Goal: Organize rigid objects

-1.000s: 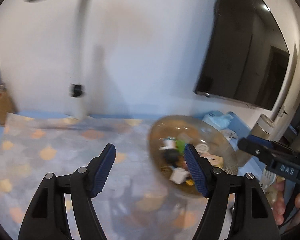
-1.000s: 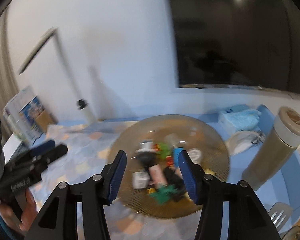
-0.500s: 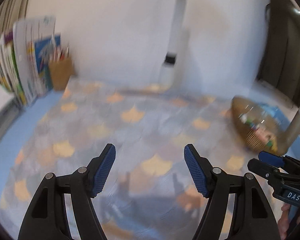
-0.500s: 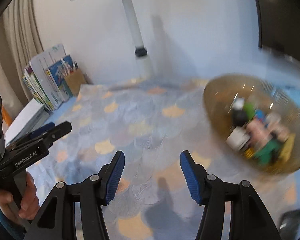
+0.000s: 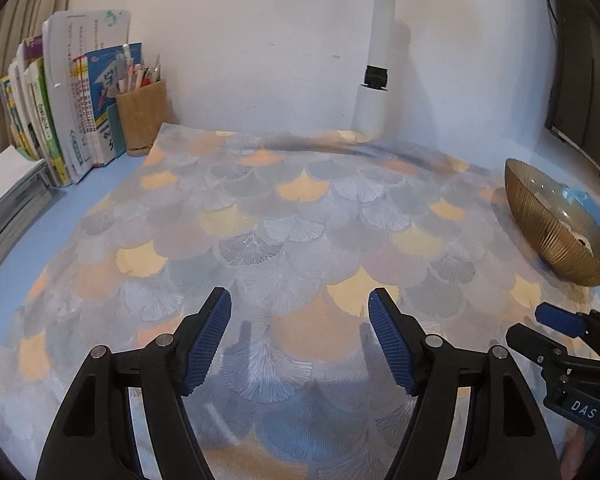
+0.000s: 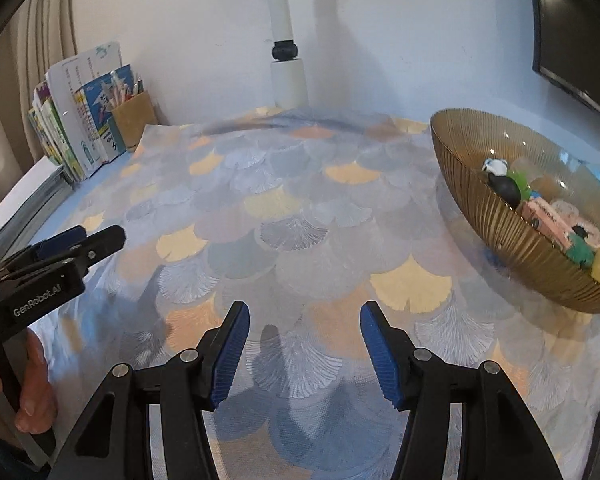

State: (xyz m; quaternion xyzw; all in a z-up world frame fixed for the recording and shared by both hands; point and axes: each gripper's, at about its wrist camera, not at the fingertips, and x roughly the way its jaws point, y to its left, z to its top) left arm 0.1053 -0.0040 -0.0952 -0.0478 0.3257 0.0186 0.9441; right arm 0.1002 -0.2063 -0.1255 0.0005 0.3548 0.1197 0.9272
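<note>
A ribbed amber glass bowl [image 6: 512, 248] stands at the right of the patterned mat, and the left wrist view catches it at its far right edge [image 5: 556, 236]. Inside lie several small rigid items: a black-and-white figure [image 6: 500, 178], a green piece [image 6: 520, 180], a pink box [image 6: 548, 220] and a green toy [image 6: 580, 250]. My left gripper [image 5: 300, 340] is open over bare mat, nothing between its blue pads. My right gripper [image 6: 304, 350] is open too, left of the bowl and apart from it. Each gripper shows at the edge of the other's view.
A fan-patterned mat [image 5: 284, 220] covers the blue table. Books [image 5: 60, 120] and a brown pen holder [image 5: 142, 116] stand at the back left. A white lamp post [image 5: 374, 92] rises at the back wall. A dark screen [image 6: 572, 24] hangs at the right.
Both grippers swung left and downward, away from the bowl. The bowl went from centre view to the right edge; mat and books now fill the views. Both jaws stayed open.
</note>
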